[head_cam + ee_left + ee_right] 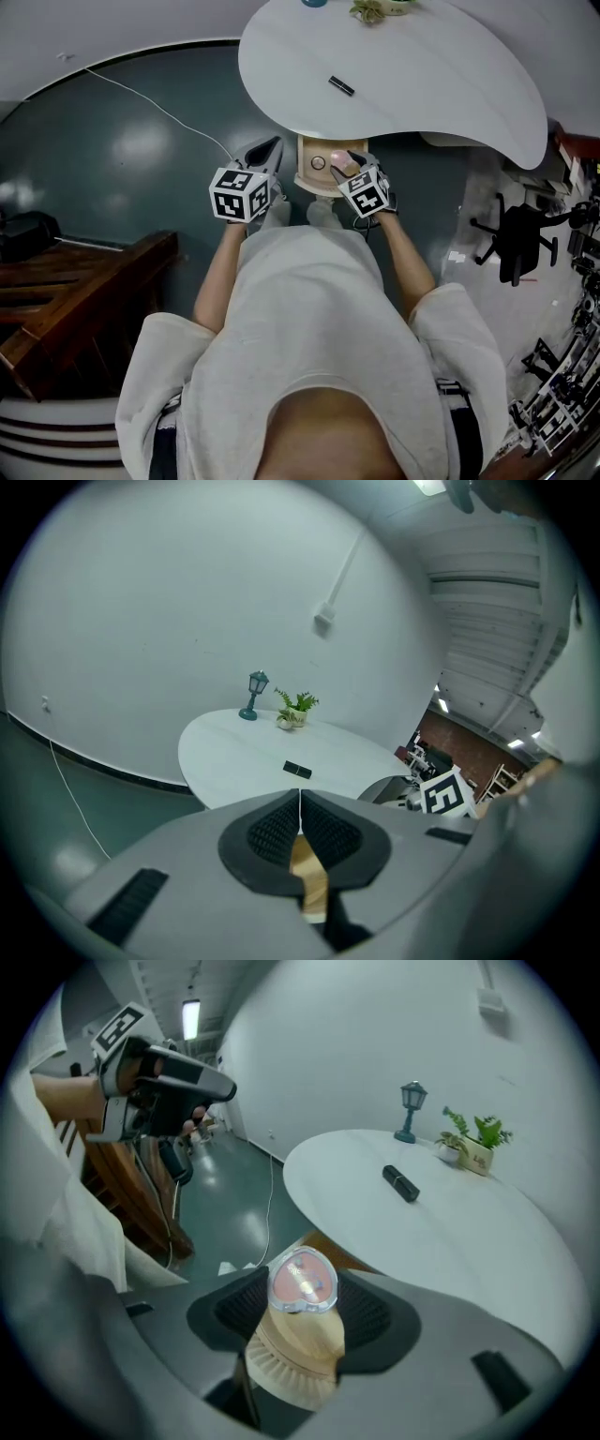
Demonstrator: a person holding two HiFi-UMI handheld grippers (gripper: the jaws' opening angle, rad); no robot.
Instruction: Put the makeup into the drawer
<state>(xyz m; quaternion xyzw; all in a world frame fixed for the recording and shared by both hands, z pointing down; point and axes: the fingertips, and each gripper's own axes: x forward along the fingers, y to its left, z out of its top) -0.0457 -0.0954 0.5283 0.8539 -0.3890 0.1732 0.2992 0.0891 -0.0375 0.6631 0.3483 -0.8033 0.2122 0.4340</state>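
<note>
My right gripper point(302, 1309) is shut on a clear heart-shaped compact with pink powder point(302, 1281). It hangs over a small pale wooden drawer point(298, 1354) under the near rim of the white round table point(450, 1232). From the head view, the compact point(339, 156) shows between the right gripper's point(349, 166) jaws, at the drawer point(314, 173). My left gripper point(300, 808) has its jaws together with nothing in them; it is held left of the drawer point(266, 153). A black lipstick tube point(341, 85) lies on the tabletop.
A small teal lamp point(254, 695) and a potted plant point(295, 709) stand at the table's far edge. A dark wooden bench point(84, 291) is at the left, a black office chair point(516, 234) at the right. A white cable point(159, 108) runs across the green floor.
</note>
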